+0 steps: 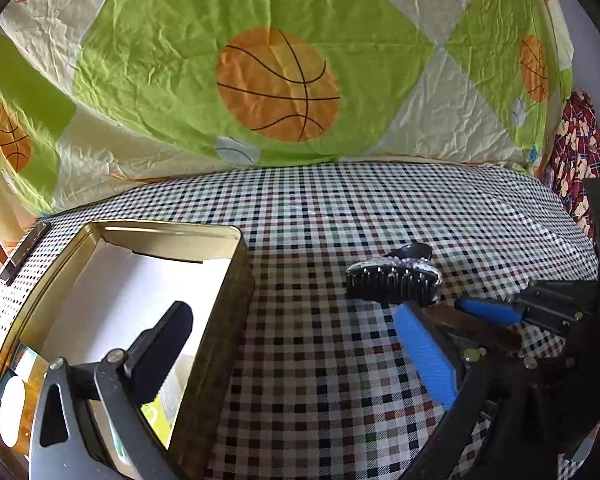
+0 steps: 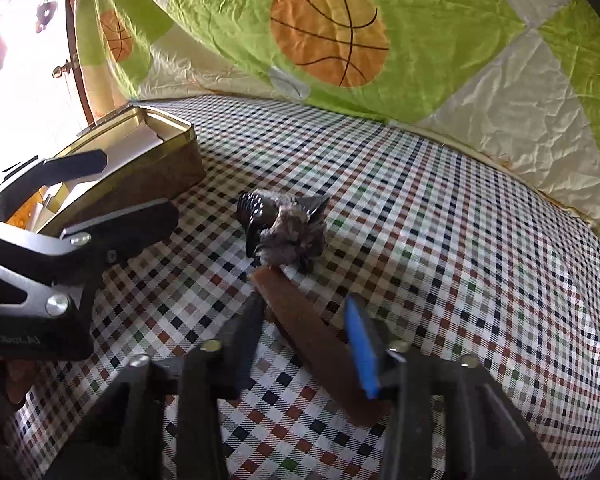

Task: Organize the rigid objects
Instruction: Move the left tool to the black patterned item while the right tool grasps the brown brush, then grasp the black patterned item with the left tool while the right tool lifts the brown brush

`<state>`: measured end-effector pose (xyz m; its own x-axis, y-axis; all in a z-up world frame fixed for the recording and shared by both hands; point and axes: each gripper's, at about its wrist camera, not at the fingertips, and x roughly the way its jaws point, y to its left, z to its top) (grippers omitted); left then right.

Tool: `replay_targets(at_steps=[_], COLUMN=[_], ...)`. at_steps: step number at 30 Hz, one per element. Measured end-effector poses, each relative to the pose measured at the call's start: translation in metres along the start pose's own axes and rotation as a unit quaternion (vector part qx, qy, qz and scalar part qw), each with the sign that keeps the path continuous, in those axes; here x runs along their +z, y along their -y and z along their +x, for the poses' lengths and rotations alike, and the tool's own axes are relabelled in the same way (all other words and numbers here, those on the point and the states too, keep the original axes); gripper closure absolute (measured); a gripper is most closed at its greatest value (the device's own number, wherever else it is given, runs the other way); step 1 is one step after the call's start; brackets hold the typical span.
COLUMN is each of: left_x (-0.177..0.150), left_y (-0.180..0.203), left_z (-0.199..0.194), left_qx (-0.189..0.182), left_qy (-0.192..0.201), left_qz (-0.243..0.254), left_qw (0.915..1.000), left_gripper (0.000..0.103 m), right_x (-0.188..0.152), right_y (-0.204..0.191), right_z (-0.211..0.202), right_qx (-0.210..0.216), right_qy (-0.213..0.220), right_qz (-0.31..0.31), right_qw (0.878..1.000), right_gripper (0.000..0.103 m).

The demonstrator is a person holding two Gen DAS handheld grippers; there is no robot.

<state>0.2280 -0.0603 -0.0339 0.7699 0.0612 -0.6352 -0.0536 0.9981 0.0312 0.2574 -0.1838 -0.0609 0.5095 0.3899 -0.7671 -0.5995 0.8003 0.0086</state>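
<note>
i see a bed covered with a checked sheet [image 1: 340,208], and behind it a green and cream quilt [image 1: 172,80] printed with basketballs.

my left gripper [image 1: 296,344] hangs with its fingers spread wide: the black one [image 1: 164,344] sits over the open gold tin [image 1: 236,280], the blue-padded one [image 1: 424,352] over the sheet outside the tin's wall, nothing pressed between them. the tin lies at the left side of the bed, lined with white paper, and a yellow card shows near its lower edge.

my right gripper [image 2: 304,344] points down at the sheet. a flat brown strip [image 2: 320,336] runs between its fingers; the dark finger [image 2: 244,332] lies against one side of it, and the blue pad [image 2: 362,348] stands just beside the other. i cannot tell whether the pads actually press on it.

the far end of the strip touches a black hair claw clip [image 2: 280,228] with a pale fuzzy trim, which lies on the sheet near the tin, outside it.
</note>
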Motion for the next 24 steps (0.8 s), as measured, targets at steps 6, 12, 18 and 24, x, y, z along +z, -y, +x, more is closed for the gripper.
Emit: replay_targets(at_steps=[6, 12, 18, 24], left_x=[0.0, 0.004, 0.004, 0.004], left_y=[0.009, 0.027, 0.048, 0.059], left_z=[0.002, 0.007, 0.023, 0.04], left_qx=[-0.005, -0.009, -0.04, -0.059], left_qy=[-0.002, -0.006, -0.028, -0.057], left_qz=[0.014, 0.03, 0.052, 0.068], left_qw=[0.9999, 0.9995, 0.9975, 0.9944], left_gripper=[0.001, 0.001, 0.001, 0.001], right_x=[-0.01, -0.016, -0.018, -0.018], right_y=[-0.001, 0.03, 0.047, 0.052], right_z=[-0.01, -0.02, -0.023, -0.023], right_qx=[0.0, -0.039, -0.062, -0.069], right_qy=[0.001, 0.018, 0.022, 0.025], right_qz=[0.002, 0.076, 0.12, 0.133], right_qw=[1.0, 0.996, 0.991, 0.988], right_gripper=[0.086, 0.086, 0.086, 0.086])
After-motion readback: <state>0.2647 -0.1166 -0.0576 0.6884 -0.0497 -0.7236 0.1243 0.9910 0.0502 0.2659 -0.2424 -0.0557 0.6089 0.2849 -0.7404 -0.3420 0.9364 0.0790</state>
